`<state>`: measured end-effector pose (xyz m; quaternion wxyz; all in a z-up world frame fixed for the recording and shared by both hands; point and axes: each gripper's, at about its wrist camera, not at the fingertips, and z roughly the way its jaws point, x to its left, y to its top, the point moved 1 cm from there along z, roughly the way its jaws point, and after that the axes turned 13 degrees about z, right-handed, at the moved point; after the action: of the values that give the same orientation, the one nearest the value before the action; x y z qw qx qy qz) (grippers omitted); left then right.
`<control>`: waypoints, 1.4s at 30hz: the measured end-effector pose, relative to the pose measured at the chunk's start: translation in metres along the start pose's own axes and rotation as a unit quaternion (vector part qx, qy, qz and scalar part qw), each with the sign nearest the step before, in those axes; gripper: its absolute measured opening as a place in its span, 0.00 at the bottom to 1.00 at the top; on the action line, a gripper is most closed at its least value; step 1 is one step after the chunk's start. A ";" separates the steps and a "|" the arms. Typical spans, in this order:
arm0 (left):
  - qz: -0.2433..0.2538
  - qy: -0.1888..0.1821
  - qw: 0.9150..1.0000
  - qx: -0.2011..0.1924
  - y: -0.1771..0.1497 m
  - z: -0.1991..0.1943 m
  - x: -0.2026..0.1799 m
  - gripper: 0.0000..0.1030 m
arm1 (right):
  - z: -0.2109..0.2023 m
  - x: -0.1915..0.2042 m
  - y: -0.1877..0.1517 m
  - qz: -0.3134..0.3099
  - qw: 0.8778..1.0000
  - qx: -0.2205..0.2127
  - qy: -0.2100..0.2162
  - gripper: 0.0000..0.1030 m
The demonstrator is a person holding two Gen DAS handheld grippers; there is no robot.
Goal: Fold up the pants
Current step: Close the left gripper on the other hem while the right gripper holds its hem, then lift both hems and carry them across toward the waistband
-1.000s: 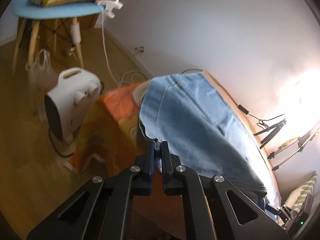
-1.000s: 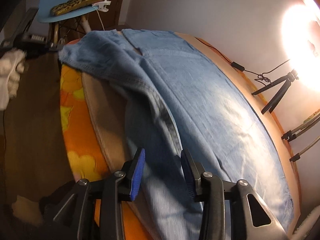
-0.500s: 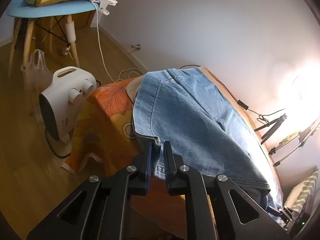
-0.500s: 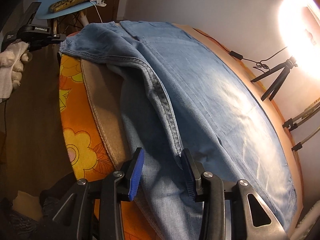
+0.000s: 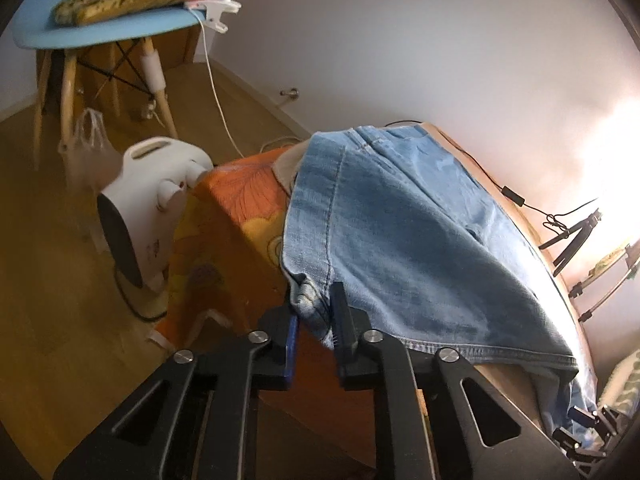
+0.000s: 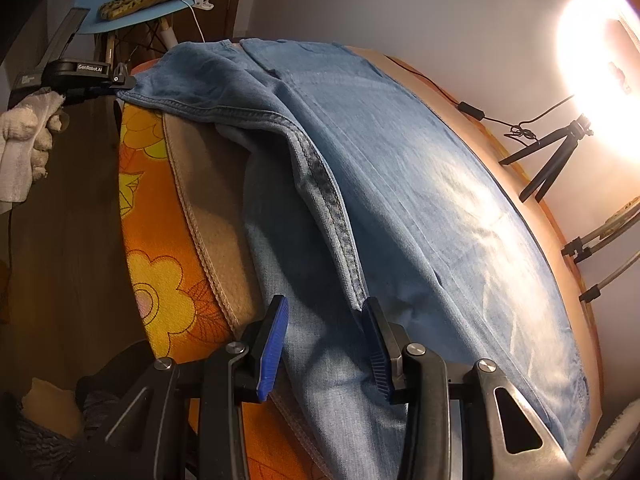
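- Here, your left gripper (image 5: 314,330) stands parted, the pants (image 5: 400,232) corner loose between its jaws.
- Only the right view shows your right gripper (image 6: 326,344) wide open astride denim draped over the orange cover (image 6: 160,304).

The pants (image 6: 400,168) lie spread along the worktop (image 6: 532,216) over a cloth (image 5: 240,200), their corner between the left gripper (image 5: 314,328) fingers at the near end, with a heater (image 5: 140,204) on the floor left of the worktop and a chair (image 5: 100,28) behind it.
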<state>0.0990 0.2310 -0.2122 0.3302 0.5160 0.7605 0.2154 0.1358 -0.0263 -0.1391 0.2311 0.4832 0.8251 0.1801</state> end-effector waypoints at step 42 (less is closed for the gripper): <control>0.033 -0.033 0.986 -0.159 0.136 -0.111 -0.037 0.05 | -0.099 -0.048 -0.008 -0.039 0.995 -0.069 -0.058 0.00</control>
<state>0.1146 0.2494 -0.0345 0.4255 0.4884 0.6877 0.3278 0.0955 -0.0793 -0.0512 0.3179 0.4429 0.8145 0.1987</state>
